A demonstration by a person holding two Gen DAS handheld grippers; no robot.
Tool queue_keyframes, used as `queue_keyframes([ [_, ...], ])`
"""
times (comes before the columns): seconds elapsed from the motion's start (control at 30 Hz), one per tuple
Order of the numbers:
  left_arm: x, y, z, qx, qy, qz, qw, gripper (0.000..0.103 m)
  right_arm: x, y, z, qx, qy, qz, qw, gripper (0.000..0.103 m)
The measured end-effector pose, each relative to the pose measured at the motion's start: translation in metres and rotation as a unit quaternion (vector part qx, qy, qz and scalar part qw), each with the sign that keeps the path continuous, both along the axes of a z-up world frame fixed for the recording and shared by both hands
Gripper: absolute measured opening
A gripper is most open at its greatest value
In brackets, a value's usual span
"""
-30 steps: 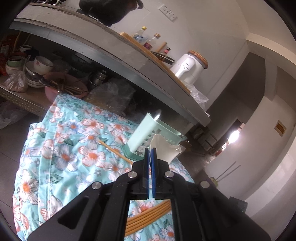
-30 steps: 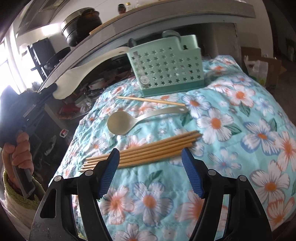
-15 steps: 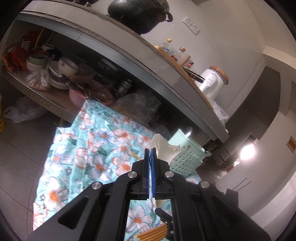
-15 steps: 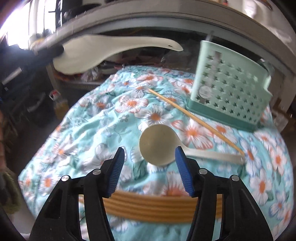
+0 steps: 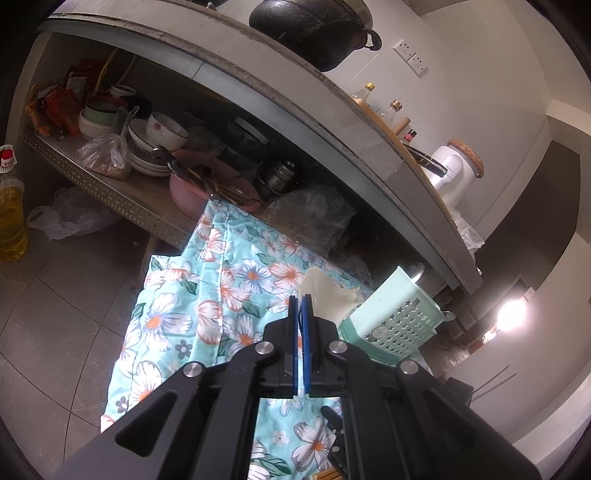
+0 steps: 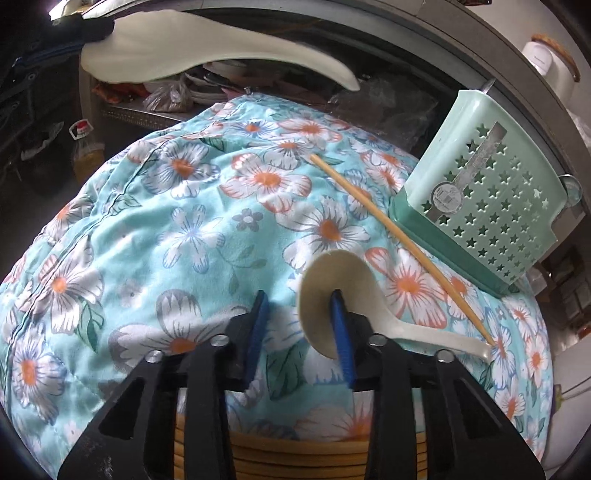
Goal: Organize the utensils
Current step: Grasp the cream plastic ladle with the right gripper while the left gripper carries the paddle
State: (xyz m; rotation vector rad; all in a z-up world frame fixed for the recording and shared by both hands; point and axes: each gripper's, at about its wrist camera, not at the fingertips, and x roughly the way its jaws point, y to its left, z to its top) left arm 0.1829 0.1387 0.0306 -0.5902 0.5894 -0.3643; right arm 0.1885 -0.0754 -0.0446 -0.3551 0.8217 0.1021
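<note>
My left gripper (image 5: pixel 300 301) is shut on a cream rice paddle (image 5: pixel 327 295), held in the air; the paddle also shows in the right wrist view (image 6: pixel 207 55) at top left. A mint green utensil basket (image 6: pixel 487 206) stands at the right of the floral cloth (image 6: pixel 166 221); it also shows in the left wrist view (image 5: pixel 395 310). A cream soup spoon (image 6: pixel 343 284) lies on the cloth. My right gripper (image 6: pixel 301 301) is open just above it, its right finger over the bowl. One loose chopstick (image 6: pixel 399 243) lies beside the basket. A bundle of chopsticks (image 6: pixel 295 450) lies under my right gripper.
A concrete counter (image 5: pixel 295 96) overhangs the far edge of the cloth, with a black pot (image 5: pixel 314 29) on top. The shelf below holds bowls (image 5: pixel 155 136) and a pink basin (image 5: pixel 207 184). An oil bottle (image 5: pixel 11 218) stands on the tiled floor at left.
My right gripper has moved forward over the chopstick bundle to the spoon and narrowed its opening. My left gripper has swung left and back with the paddle, away from the basket.
</note>
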Motion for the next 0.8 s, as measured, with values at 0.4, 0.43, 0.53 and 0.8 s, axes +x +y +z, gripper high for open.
queue_keyframes([
  [0.4,-0.004,-0.002,0.01,0.011,-0.009,0.007,0.9999,0.001,-0.019,-0.023,0.034,0.061,-0.054,-0.016,0.997,0.006],
  [0.43,-0.005,-0.002,0.011,0.011,-0.01,0.007,0.9999,0.001,-0.022,-0.028,0.04,0.075,-0.059,-0.018,0.995,0.006],
  [0.53,-0.006,-0.005,0.014,0.011,-0.014,0.005,0.9998,0.001,-0.032,-0.047,0.06,0.124,-0.072,-0.023,0.989,0.005],
  [0.8,-0.017,-0.024,0.042,0.018,-0.057,-0.011,0.9981,0.001,-0.064,-0.126,0.117,0.247,-0.121,-0.055,0.96,0.003],
])
